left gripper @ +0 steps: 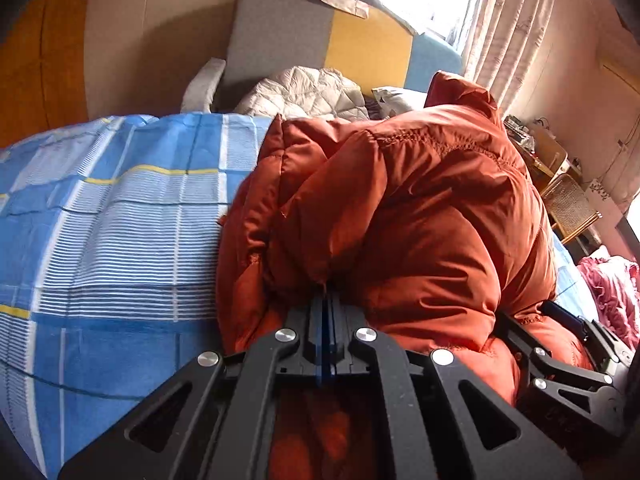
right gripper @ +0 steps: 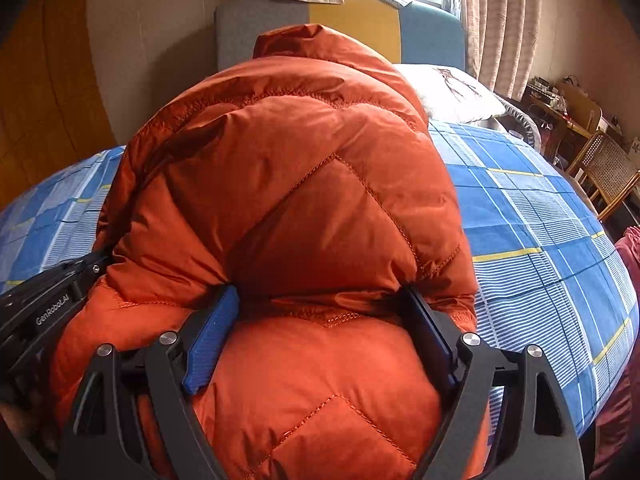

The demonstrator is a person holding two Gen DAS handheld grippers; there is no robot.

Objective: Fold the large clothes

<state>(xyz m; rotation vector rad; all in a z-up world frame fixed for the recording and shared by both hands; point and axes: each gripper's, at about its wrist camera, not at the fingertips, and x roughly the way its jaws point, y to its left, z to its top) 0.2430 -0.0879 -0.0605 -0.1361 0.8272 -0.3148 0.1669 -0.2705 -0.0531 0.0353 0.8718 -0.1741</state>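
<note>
**Orange jacket bunched on the bed, both claws at its near side**

The jacket (right gripper: 304, 184), a quilted orange puffer, lies heaped on the bed (right gripper: 540, 220), on a blue plaid sheet with white stripes and thin yellow lines. It sits across the middle of the bed, piled high and folded over itself, its upper end rising toward the headboard (right gripper: 360, 20), which has grey, yellow and blue panels.

The left claw (left gripper: 327, 300) is pinched tight on a fold of the jacket at its near side; its two fingers stand pressed together with fabric puckering out from between them. In the right wrist view this claw shows as a black body at the jacket's left flank, toward the left edge of the bed.

The right claw (right gripper: 324, 300) stands wide, a thick bulge of the jacket filling the space between its blue pads (right gripper: 212, 336). The padding swells out against both pads, so they press on it. In the left wrist view the right claw (left gripper: 560, 344) shows low on the right, against the jacket's right side.

A pale quilted blanket (left gripper: 304, 96) and a white pillow (right gripper: 448, 88) lie near the head of the bed. Beyond the bed's right edge stand a cane-backed chair (right gripper: 604, 176) and a cluttered desk (right gripper: 552, 108), with curtains (right gripper: 500, 24) hanging beside a bright window. Dark red fabric (left gripper: 612, 288) lies near the right edge.
</note>
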